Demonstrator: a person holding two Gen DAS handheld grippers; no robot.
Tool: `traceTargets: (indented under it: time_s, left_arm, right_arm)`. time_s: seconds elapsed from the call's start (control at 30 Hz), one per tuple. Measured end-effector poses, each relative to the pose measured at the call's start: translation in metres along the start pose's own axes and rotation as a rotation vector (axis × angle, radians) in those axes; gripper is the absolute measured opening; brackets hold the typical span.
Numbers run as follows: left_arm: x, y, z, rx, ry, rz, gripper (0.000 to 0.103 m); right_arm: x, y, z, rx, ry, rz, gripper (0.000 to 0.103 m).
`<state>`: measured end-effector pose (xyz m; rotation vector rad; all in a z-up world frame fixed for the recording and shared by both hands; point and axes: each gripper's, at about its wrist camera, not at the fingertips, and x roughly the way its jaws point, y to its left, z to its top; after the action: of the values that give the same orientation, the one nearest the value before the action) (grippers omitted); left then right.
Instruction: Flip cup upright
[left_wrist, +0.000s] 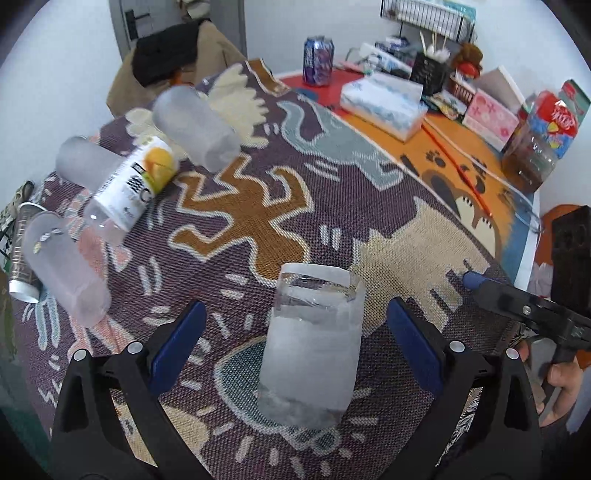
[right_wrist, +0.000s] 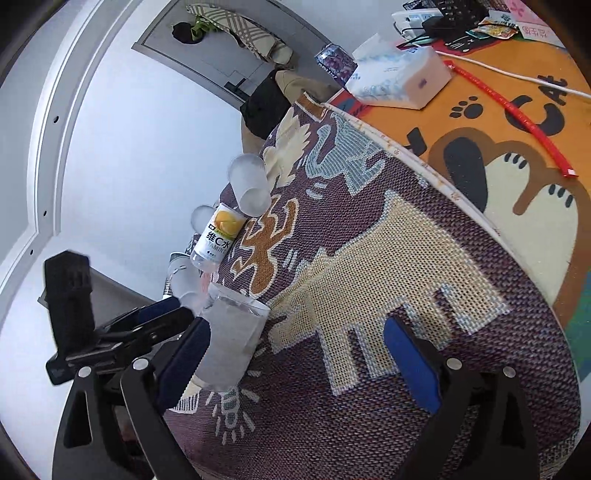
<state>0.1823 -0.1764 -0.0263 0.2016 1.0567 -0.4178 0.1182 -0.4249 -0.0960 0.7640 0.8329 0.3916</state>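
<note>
The cup (left_wrist: 314, 347) stands upright on the patterned cloth (left_wrist: 258, 206) at lower centre, between the left tool's (left_wrist: 295, 343) spread blue pads, untouched. The right tool (right_wrist: 295, 354), tilted sideways, gapes wide over the cloth, holding nothing.

The counter (left_wrist: 526, 254) carries a patterned woven cloth (left_wrist: 258, 206) over an orange cat-print mat (left_wrist: 436, 147). A frosted cup (left_wrist: 310, 350) stands upright on the cloth. Beyond it and to its left lie three frosted cups on their sides and a vitamin drink bottle (left_wrist: 136, 184). Farther back to its right, a tissue box (left_wrist: 384, 105) rests on the mat.
</note>
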Motion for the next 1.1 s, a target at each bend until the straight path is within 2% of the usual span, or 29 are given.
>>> traceTargets:
  time_s: [0.17,0.33,0.43,0.5,0.53,0.57,0.67,0.87,1.1]
  left_arm:
    - [0.019,-0.003,0.008,0.008,0.078,-0.076,0.097]
    - [0.044,-0.006,0.014,0.039,0.174,-0.094,0.092]
    - [0.054,-0.007,0.017,0.052,0.22,-0.098,0.084]
    - [0.059,-0.006,0.018,0.05,0.245,-0.112,0.068]
    - [0.06,-0.007,0.019,0.055,0.253,-0.111,0.064]
    - [0.059,-0.007,0.019,0.059,0.253,-0.111,0.065]
    - [0.047,-0.006,0.02,0.06,0.219,-0.134,0.064]
    - [0.017,-0.001,0.016,0.058,0.094,-0.111,0.063]
    - [-0.021,-0.002,0.007,0.081,-0.153,-0.069,0.063]
  right_arm:
    - [-0.001,0.0,-0.001,-0.006,-0.01,-0.02,0.093]
    - [-0.002,0.003,-0.001,-0.018,-0.012,-0.028,0.093]
    - [-0.002,0.007,-0.002,-0.034,-0.013,-0.026,0.093]
    - [-0.002,0.007,-0.003,-0.033,-0.013,-0.027,0.093]
    - [-0.002,0.007,-0.003,-0.032,-0.013,-0.029,0.093]
    - [-0.002,0.007,-0.003,-0.03,-0.013,-0.03,0.093]
    - [-0.003,0.006,-0.005,-0.026,-0.015,-0.037,0.093]
    - [-0.003,0.009,-0.004,-0.031,-0.021,-0.043,0.093]
    - [0.002,0.014,-0.006,-0.038,-0.014,-0.045,0.093]
